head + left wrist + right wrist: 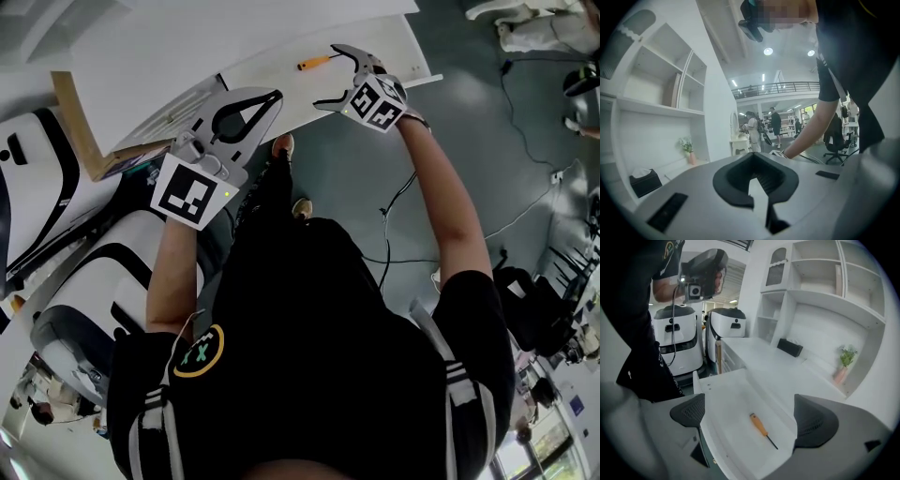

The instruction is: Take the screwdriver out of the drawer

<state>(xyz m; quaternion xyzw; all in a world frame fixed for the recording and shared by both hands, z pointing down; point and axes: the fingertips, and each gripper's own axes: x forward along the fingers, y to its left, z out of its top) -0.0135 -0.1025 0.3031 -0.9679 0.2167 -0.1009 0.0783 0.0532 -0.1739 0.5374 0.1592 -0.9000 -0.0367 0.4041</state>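
A person's right claw (752,417) hangs wide open over the pulled-out white drawer (729,411), where the orange-handled screwdriver (761,426) lies untouched on the drawer floor between the spread jaws, with nothing in the way. The left claw (277,96), closed on nothing, is held to the left near the drawer's left end. On the white worktop (787,369) beyond sit a black tissue box (790,348) and, farther right, a small plant in a pink vase (843,363), while two white wheeled machines (675,341) stand at the far left.
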